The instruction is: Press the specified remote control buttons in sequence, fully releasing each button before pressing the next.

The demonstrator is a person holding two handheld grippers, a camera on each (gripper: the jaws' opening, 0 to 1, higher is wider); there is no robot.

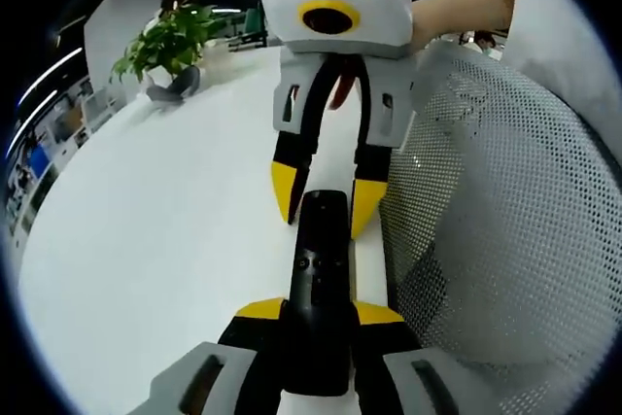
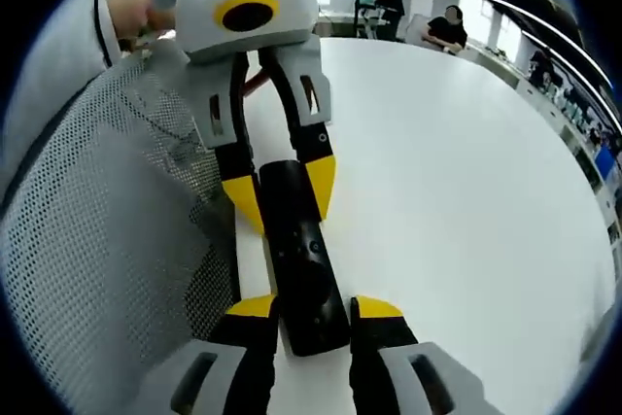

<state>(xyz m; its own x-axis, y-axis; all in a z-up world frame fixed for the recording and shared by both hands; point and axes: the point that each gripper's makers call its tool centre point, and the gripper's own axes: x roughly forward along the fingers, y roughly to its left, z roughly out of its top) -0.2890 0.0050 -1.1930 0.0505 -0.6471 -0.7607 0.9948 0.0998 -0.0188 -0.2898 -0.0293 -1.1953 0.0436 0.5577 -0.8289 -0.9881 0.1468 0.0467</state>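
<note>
Two-handed here, working with the left gripper (image 1: 319,313) and the right gripper (image 1: 328,199) nose to nose along one black remote (image 1: 321,259). Pinching the near end of that remote between the left jaws, by the look of the left gripper view: yellow tips hugging both long edges with no gap showing. Straddling the opposite end with the right jaws, tips sitting just beside each edge; being unable to tell, from either view, whether squeezing or merely bracketing there. Pointing the button face up toward both cameras, small round keys showing near the middle of the body, too blurred for reading.

Judging the remote as light, stiff and hard-shelled: probably sliding readily on a smooth top and twisting out of a pinch taken too near one corner. Taking hold, therefore, across the narrow width on the plain side edges, away from the keys, and leaving the button face open for a pressing tip. Expecting smooth plastic to be slippery against the pads, so favouring a square, firm pinch over a hard one.

Lying lengthwise on the white table (image 1: 165,240), running straight from one pair of tongs to the other, close to the table edge. Passing just beside a mesh chair back (image 1: 505,230) on that side. Looking further out, seeing a potted plant (image 1: 170,41) well apart at the far side of the table.
</note>
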